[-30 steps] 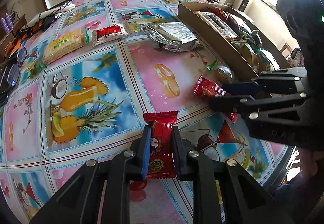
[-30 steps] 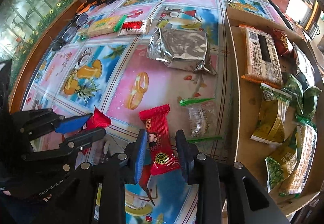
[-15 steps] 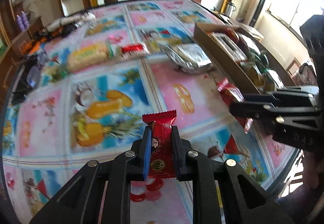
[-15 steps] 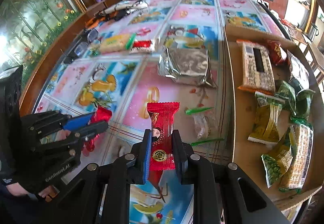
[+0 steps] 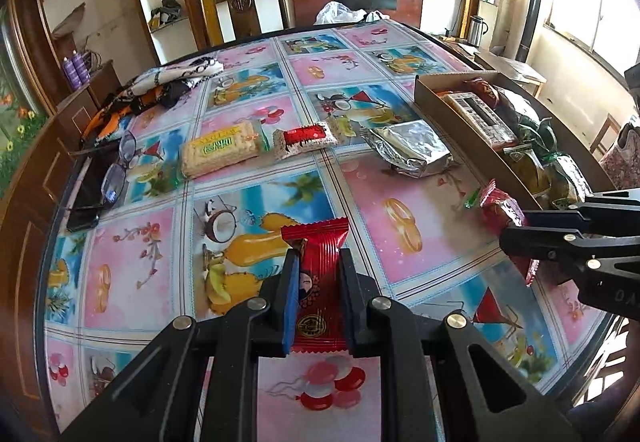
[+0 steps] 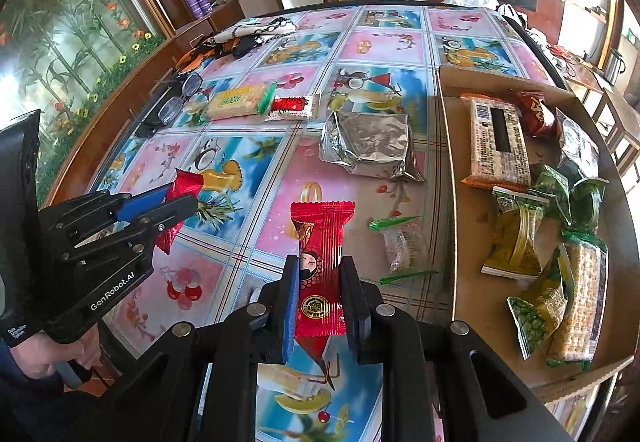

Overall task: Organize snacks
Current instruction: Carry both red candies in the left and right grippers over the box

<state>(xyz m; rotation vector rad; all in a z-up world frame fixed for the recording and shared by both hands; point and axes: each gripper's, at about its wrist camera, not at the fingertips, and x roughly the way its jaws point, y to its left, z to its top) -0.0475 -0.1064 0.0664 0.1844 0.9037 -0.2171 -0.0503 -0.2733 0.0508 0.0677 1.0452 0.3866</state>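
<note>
Two grippers hung level over the table (image 5: 400, 170), near edge: left gripper (image 5: 318, 274) clamped a red snack (image 5: 320, 282), right gripper (image 6: 320, 278) clamped a 2nd red snack (image 6: 320, 258), both wrappers upright w/ cartoon face. Box (image 6: 456, 202) farther right.

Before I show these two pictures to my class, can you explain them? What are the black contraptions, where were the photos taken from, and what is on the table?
No robot here: a person holds a hand-held clamp in each hand, each carrying a wide-angle camera looking along its jaws. One picture comes from the left gripper, the other from the right gripper; each also shows the other clamp from the side. Both are shut on a red snack packet, lifted above the table. On the patterned tablecloth lie a yellow biscuit pack, a silver foil bag, a small clear-wrapped snack and glasses. A cardboard tray on the right holds sorted snacks.
</note>
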